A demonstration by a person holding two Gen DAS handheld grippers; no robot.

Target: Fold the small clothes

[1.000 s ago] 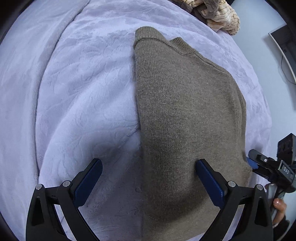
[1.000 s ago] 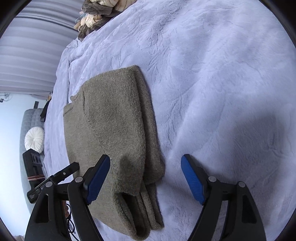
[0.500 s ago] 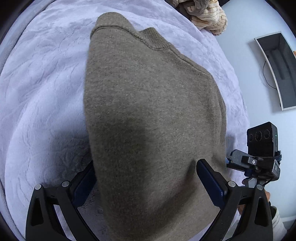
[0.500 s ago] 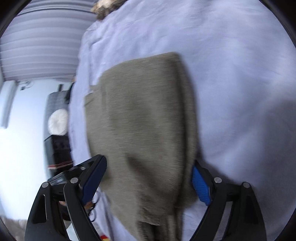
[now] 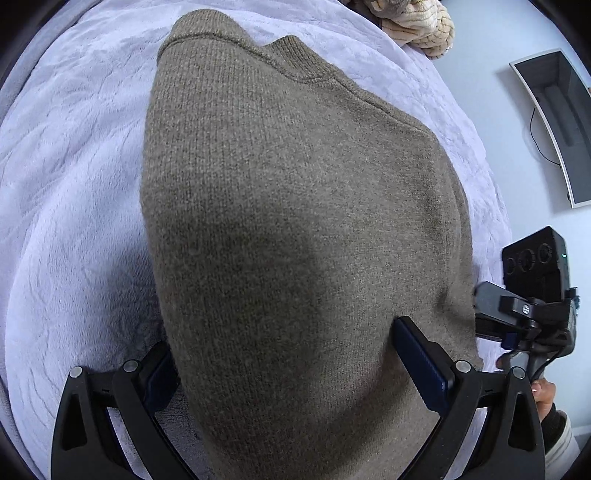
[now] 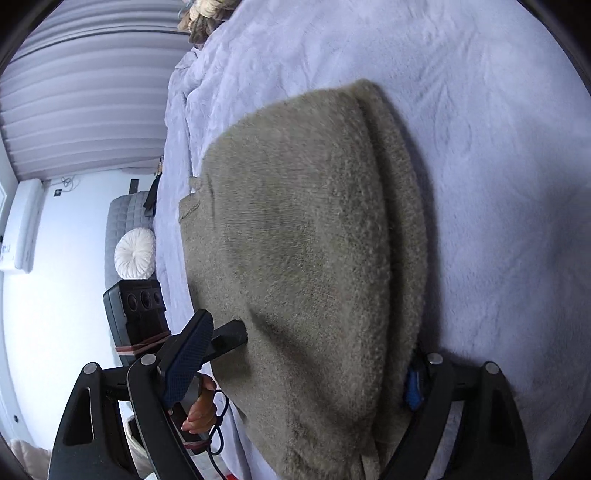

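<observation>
Straddling the near end of an olive-brown knitted sweater (image 5: 295,221), my left gripper (image 5: 295,373) has its blue-padded fingers (image 5: 421,369) spread wide, one on each side of the folded knit; the pads do not press it, so it is open. My right gripper (image 6: 299,369) likewise stands wide; its jaws have just been opening, with the sweater's thicker, layered edge lying between them, ungripped as far as I can see. One blue finger (image 6: 186,358) shows plainly, while the other is mostly hidden behind the cloth.

Beyond the fingers, the sweater lies flat on a pale lilac plush bed cover (image 5: 74,184), already folded lengthwise into a narrow strip, its ribbed collar at the far end. Further off, a heap of cream and brown clothes (image 5: 417,26) waits at the bed's far edge.

I judge the step in hand to be taking hold of the near hem. Next, both pairs of fingers should close on all layers, lift, and carry the hem toward the collar evenly.
</observation>
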